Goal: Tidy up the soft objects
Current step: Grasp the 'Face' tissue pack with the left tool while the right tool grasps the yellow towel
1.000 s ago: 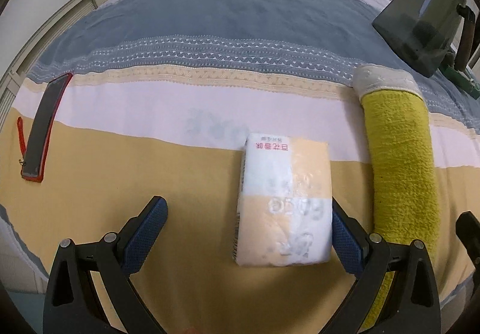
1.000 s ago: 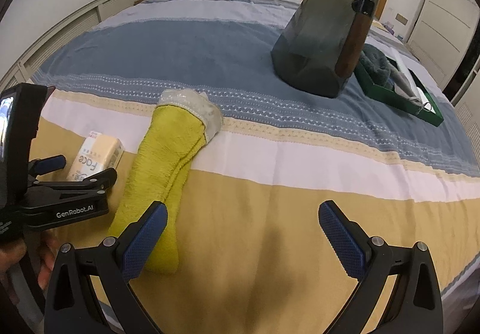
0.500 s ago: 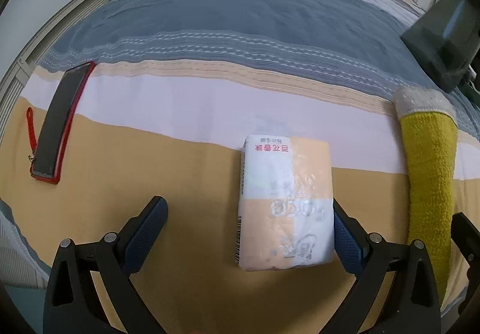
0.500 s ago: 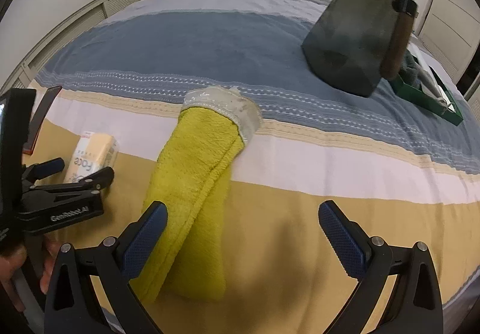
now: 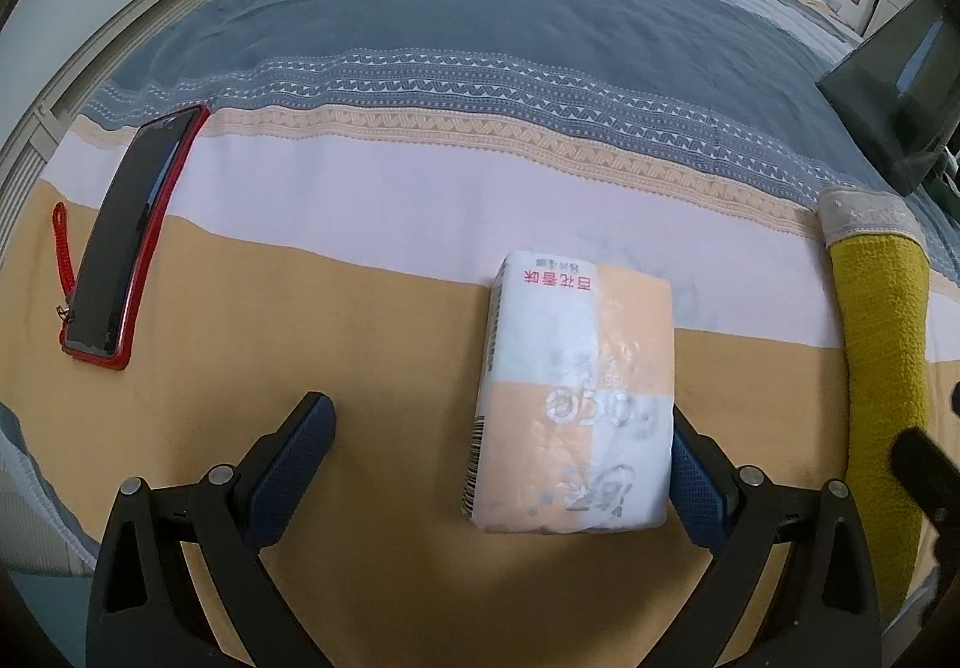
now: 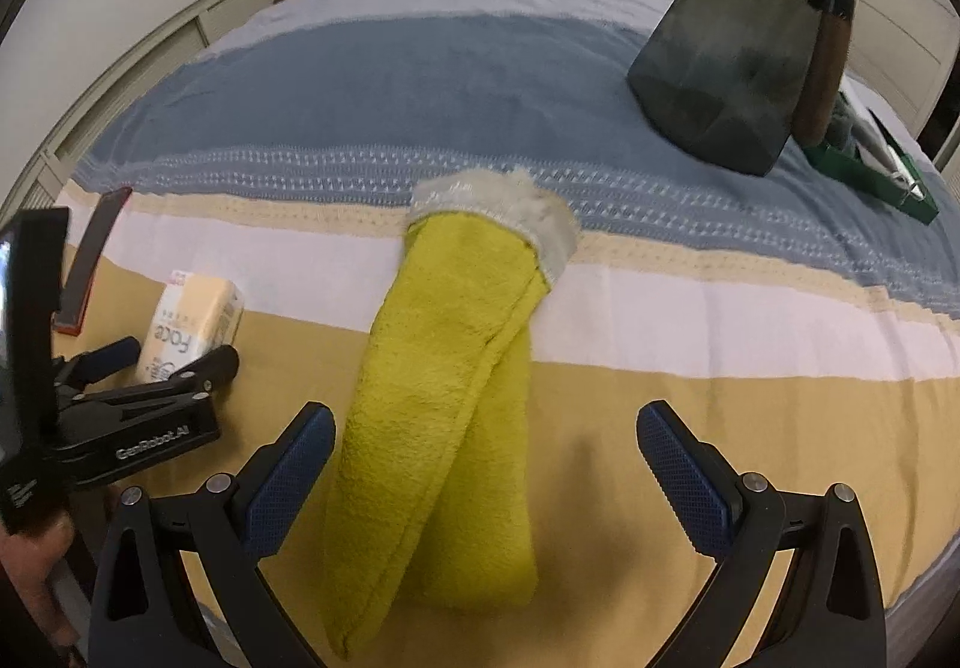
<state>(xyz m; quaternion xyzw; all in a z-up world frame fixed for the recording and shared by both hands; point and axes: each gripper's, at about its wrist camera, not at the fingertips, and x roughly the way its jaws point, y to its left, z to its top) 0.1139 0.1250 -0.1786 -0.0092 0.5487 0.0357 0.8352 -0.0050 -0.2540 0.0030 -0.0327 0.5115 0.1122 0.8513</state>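
Both grippers have advanced; left gripper (image 5: 501, 449) gapes wide astride tissue pack (image 5: 573, 404), right gripper (image 6: 486, 455) wide, empty, over yellow towel (image 6: 444, 404) near bed's (image 6: 750, 404) front edge; grasps imminent.

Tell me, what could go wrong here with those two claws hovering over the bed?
The tissue pack sits off-centre, against one finger of the open left gripper; closing might shove it sideways or crush it. The folded yellow towel is long and floppy, lying toward one side of the open right gripper; a grab there might unfold it. The phone near the bed's edge could get nudged off.
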